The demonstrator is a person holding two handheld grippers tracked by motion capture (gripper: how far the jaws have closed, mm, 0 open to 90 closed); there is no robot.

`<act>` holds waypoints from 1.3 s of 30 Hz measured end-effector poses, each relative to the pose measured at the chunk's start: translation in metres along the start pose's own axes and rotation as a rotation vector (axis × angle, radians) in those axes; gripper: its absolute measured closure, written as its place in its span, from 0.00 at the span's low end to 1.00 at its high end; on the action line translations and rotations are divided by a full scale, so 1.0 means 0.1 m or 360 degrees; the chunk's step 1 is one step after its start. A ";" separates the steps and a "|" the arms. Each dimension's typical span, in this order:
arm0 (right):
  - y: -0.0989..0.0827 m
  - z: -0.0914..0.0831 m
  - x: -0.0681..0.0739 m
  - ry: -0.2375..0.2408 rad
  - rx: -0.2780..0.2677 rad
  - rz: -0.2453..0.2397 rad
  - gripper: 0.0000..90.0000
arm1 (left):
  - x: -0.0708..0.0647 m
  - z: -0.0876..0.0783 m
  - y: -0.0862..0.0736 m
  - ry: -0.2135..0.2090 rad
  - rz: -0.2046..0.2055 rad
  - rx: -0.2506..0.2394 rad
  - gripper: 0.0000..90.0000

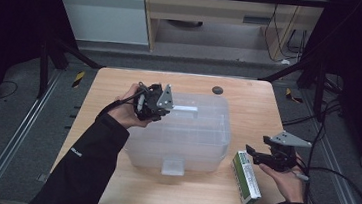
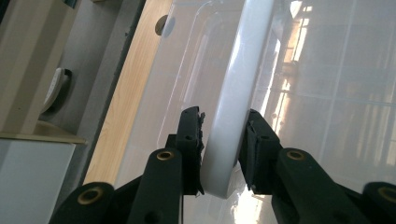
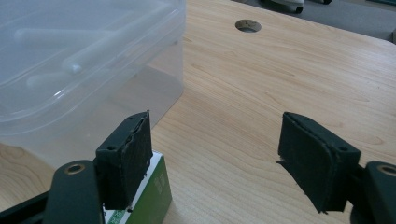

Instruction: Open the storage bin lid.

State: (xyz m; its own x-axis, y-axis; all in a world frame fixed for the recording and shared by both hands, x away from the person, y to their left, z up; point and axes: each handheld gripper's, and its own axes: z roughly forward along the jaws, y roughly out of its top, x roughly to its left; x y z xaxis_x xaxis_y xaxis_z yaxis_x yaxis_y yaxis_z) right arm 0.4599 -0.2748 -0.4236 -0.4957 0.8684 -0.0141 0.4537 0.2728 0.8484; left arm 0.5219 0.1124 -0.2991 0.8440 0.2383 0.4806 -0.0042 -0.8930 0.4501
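Note:
A clear plastic storage box (image 1: 185,142) with its lid on stands in the middle of the wooden table (image 1: 115,83). A white handle bar (image 1: 184,108) lies on the lid. My left gripper (image 1: 169,110) reaches onto the lid from the left, and its two black pads press the sides of the handle (image 2: 233,93). A green and white carton (image 1: 246,178) lies flat to the right of the box. My right gripper (image 1: 256,157) hovers open at the carton's far end, one jaw above the carton (image 3: 156,196), nothing between its pads.
A round hole (image 1: 217,90) is cut in the table near its far edge, behind the box. Bare wood stretches right of the box (image 3: 93,70) toward that hole (image 3: 248,25). Cables trail off the table's right side.

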 end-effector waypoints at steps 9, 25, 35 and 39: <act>0.01 -0.02 0.02 0.0020 -0.0007 0.0007 0.32 | 0.00 0.00 0.00 -0.0002 -0.0007 -0.0015 0.79; 0.04 -0.02 0.06 0.0049 -0.0005 -0.0010 0.35 | 0.08 -0.04 0.02 0.0020 -0.0034 -0.0018 0.78; 0.08 -0.03 0.13 0.0086 -0.0010 -0.0035 0.38 | 0.15 -0.06 0.06 0.0057 -0.0012 0.0005 0.78; 0.10 -0.03 0.17 0.0123 -0.0003 -0.0041 0.41 | 0.18 -0.06 0.07 0.0065 -0.0012 0.0006 0.78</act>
State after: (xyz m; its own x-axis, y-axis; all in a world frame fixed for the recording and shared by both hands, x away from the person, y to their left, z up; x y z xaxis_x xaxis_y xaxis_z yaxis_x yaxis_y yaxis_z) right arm 0.4543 -0.2586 -0.4136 -0.5629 0.8265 0.0046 0.4384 0.2938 0.8494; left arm 0.5338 0.1125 -0.2832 0.8213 0.2605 0.5075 0.0044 -0.8925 0.4510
